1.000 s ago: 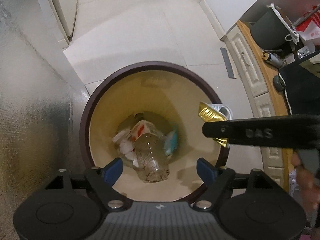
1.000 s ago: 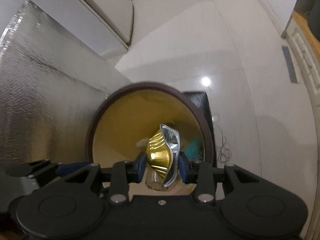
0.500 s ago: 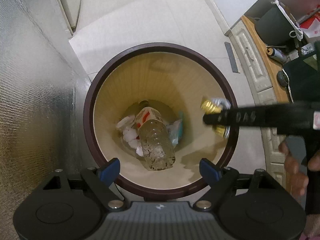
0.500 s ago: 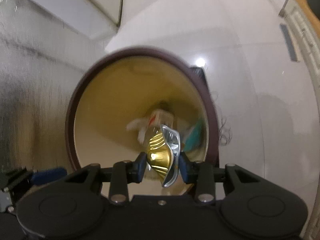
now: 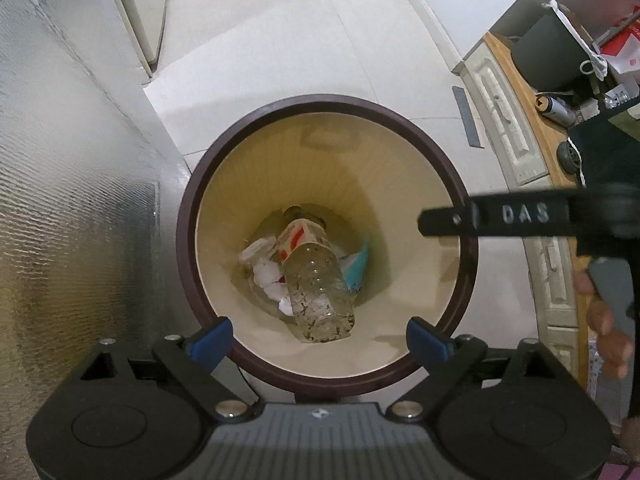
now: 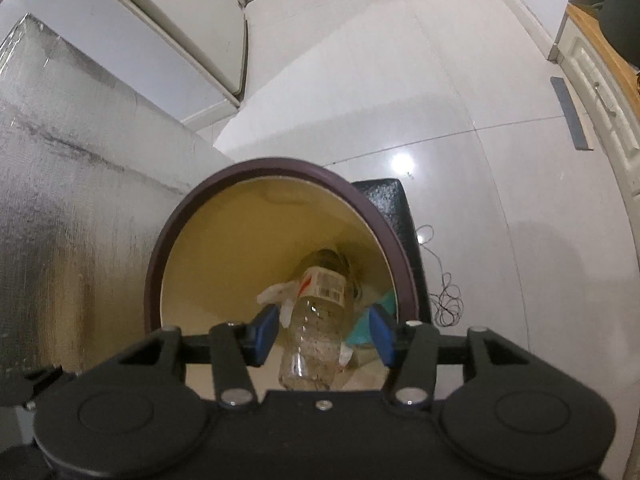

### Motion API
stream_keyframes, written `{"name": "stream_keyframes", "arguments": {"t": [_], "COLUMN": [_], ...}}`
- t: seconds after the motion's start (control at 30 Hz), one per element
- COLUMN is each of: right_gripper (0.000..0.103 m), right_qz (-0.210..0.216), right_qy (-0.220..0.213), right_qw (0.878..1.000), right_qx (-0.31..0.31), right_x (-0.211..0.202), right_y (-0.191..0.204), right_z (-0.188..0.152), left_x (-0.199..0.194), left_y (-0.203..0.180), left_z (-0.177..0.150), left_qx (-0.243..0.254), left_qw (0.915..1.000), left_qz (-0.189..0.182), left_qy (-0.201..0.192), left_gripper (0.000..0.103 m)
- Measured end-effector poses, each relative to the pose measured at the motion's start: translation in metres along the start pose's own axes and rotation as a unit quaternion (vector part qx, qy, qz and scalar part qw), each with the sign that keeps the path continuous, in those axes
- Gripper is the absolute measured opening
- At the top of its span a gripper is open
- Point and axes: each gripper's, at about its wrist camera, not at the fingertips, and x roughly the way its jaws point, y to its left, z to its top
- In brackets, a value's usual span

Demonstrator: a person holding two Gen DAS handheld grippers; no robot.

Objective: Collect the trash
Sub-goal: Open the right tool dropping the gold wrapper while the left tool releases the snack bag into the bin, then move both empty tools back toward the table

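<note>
A round trash bin with a dark brown rim [image 5: 188, 240] [image 6: 154, 280] and cream inside stands on the floor below both grippers. In it lie a clear plastic bottle [image 5: 316, 280] [image 6: 316, 336], white crumpled paper [image 5: 266, 276] and a teal wrapper [image 5: 358, 266]. My left gripper [image 5: 320, 338] is open and empty over the bin's near rim. My right gripper [image 6: 324, 334] is open and empty above the bin; one of its fingers [image 5: 500, 216] reaches in from the right in the left wrist view. The gold foil wrapper is not in sight.
A silver foil-covered wall [image 5: 72, 200] stands close on the left of the bin. A white cabinet [image 6: 188, 52] is behind. A black block [image 6: 388, 204] and a thin cord [image 6: 446, 300] lie right of the bin. A counter with drawers [image 5: 508, 128] and clutter is at right.
My right gripper opened and the gold foil wrapper it held is gone from its jaws. Both grippers stay over the bin.
</note>
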Motion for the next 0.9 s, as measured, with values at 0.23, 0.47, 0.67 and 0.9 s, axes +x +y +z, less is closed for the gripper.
{"name": "stream_keyframes", "arguments": {"t": [0.23, 0.47, 0.67, 0.9], "right_gripper": [0.054, 0.068, 0.081, 0.095], "right_qz": [0.006, 0.002, -0.014, -0.030], "right_qy": [0.009, -0.008, -0.017, -0.041], "right_qw": [1.000, 1.000, 0.999, 0.996], "right_qx": [-0.013, -0.030, -0.043, -0.068], "right_x": [-0.014, -0.049, -0.081, -0.124], "right_y": [-0.001, 0.005, 0.010, 0.026], "right_z": [-0.007, -0.012, -0.020, -0.035], "left_x": [-0.014, -0.041, -0.073, -0.109], "left_y": [0.002, 0.008, 0.007, 0.007], "left_z": [0.002, 0.000, -0.006, -0.017], "left_qx": [-0.006, -0.019, -0.022, -0.027], "left_qw": [0.9999, 0.9994, 0.9990, 0.9982], "left_qz": [0.011, 0.020, 0.022, 0.027], "left_qy": [-0.005, -0.018, -0.033, -0.047], "left_gripper": [0.094, 0.096, 0.100, 0.103]}}
